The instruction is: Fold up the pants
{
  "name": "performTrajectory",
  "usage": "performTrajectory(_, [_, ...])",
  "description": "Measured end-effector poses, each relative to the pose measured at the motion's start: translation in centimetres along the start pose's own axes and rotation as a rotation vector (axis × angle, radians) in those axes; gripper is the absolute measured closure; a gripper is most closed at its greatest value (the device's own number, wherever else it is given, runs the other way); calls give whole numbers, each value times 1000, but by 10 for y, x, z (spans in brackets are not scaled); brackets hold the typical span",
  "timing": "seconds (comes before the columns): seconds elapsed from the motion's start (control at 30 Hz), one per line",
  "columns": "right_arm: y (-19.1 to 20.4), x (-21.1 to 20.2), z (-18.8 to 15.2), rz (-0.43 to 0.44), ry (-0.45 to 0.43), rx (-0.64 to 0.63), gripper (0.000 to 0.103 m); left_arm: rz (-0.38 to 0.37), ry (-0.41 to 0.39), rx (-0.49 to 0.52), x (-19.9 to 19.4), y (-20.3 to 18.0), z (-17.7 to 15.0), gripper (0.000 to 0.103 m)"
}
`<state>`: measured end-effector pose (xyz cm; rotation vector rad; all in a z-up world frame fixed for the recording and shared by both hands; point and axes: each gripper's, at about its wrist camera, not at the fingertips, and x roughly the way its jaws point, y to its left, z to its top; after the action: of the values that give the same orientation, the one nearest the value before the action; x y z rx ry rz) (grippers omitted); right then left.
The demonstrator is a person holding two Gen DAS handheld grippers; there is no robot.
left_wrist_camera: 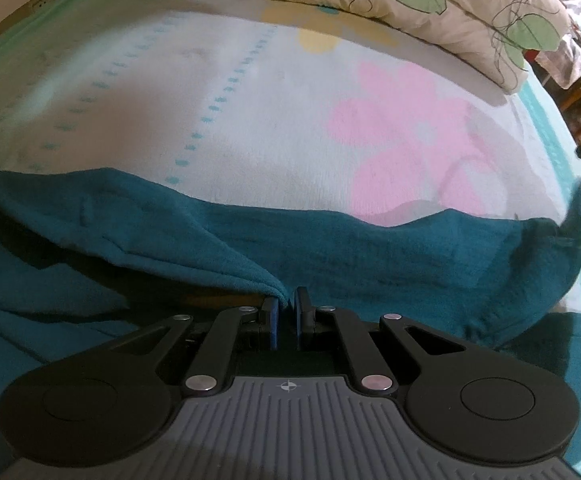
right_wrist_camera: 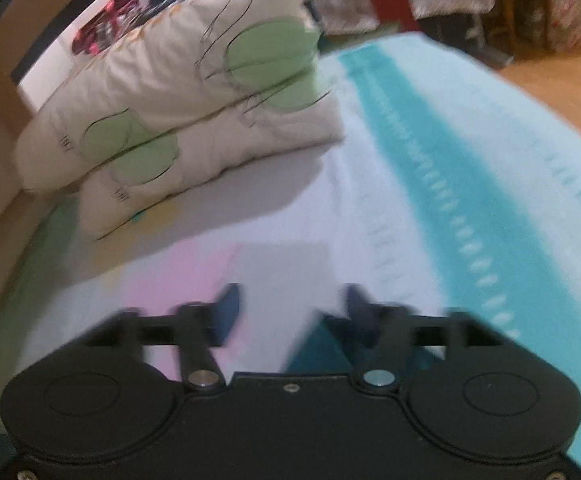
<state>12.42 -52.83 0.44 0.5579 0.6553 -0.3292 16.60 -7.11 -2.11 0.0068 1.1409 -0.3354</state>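
Observation:
The teal pants (left_wrist_camera: 370,256) lie across the near part of the bed in the left wrist view, rumpled, with one fold lifted toward the camera. My left gripper (left_wrist_camera: 286,306) is shut on the tip of that lifted fold, its blue pads pinching the cloth. In the blurred right wrist view my right gripper (right_wrist_camera: 290,304) stands open above the bedsheet, with nothing between its fingers. A small dark teal patch of the pants (right_wrist_camera: 322,350) shows just under its right finger.
A white bedsheet (left_wrist_camera: 250,120) with pink and yellow flowers and teal stripes covers the bed. Cream pillows with green leaves (right_wrist_camera: 178,112) are stacked at the head. The bed's right edge, wooden floor (right_wrist_camera: 562,88) and cluttered furniture lie beyond.

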Motion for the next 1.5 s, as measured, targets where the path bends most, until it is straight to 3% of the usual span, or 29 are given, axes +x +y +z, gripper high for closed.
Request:
performTrajectory(0.23, [-39, -30, -36, -92, 48, 42, 35, -13, 26, 8, 3, 4, -7, 95])
performTrajectory(0.4, [-68, -73, -59, -98, 40, 122, 35, -18, 24, 11, 3, 3, -7, 95])
performTrajectory(0.53, [-81, -87, -85, -87, 87, 164, 35, -16, 18, 11, 3, 2, -7, 95])
performTrajectory(0.73, [-82, -81, -104, -77, 69, 62, 35, -4, 11, 33, 1, -1, -9, 95])
performTrajectory(0.77, [-81, -79, -104, -58, 71, 50, 38, -2, 8, 35, 1, -1, -9, 95])
performTrajectory(0.87, [-75, -71, -96, -1, 102, 75, 72, 5, -1, 35, -2, -2, -8, 95])
performTrajectory(1.03, [-47, -37, -60, 18, 88, 59, 73, 16, -5, 42, -2, -5, -7, 95])
performTrajectory(1.17, [-30, -21, -49, 13, 77, 51, 85, 20, 5, 22, -1, -5, -6, 95])
performTrajectory(1.33, [-28, -58, -52, 28, 71, 87, 85, -6, -62, 31, -28, -7, -9, 95])
performTrajectory(1.5, [-40, -118, -49, -18, 54, 164, 85, -41, -140, 67, -75, -12, -20, 95])
